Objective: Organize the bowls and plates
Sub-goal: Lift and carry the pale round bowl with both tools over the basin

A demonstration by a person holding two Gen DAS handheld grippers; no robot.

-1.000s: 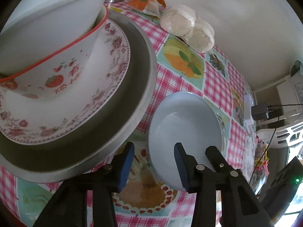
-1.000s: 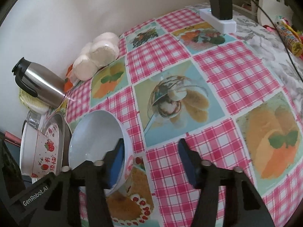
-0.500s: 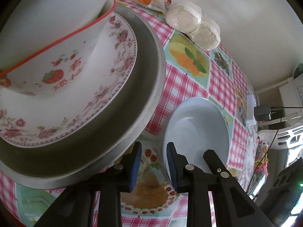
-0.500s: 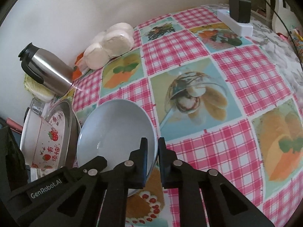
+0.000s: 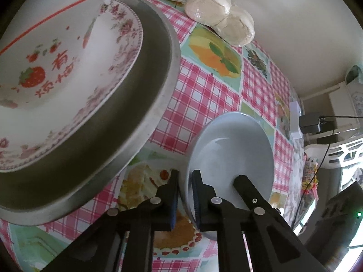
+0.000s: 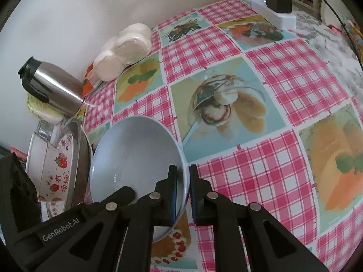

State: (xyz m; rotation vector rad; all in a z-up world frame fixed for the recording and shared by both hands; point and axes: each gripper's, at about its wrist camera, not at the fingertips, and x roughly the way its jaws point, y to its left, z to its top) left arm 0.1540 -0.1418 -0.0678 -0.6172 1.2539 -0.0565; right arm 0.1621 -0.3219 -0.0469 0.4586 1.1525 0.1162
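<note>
Left wrist view: the left hand-held gripper (image 5: pixel 185 198) is pinching the near rim of a pale blue bowl (image 5: pixel 231 156), one finger lying outside the wall and the other inside. The bowl is tilting, its hollow facing the camera, above a bench covered with a pink checked cloth (image 5: pixel 204 95). Just to its left, a metal tray (image 5: pixel 136 131) is carrying a floral plate (image 5: pixel 109 72), and a strawberry-printed bowl (image 5: pixel 45 52) is sitting on that plate. Wrapped white buns (image 5: pixel 220 15) are lying near the wall beyond the tray. Right wrist view: the right hand-held gripper (image 6: pixel 182 192) is gripping the same pale blue bowl (image 6: pixel 136 154) at the opposite rim, its fingers pressing on either side of the wall. The second black tool is showing at lower left. The strawberry-printed bowl (image 6: pixel 54 172) and metal tray (image 6: pixel 81 154) are standing just left of the blue bowl; whether they are touching it cannot be told. A steel flask (image 6: pixel 52 88) is standing behind them, beside the buns (image 6: pixel 124 47). A white power strip (image 6: pixel 274 15) is resting at the far edge.
</note>
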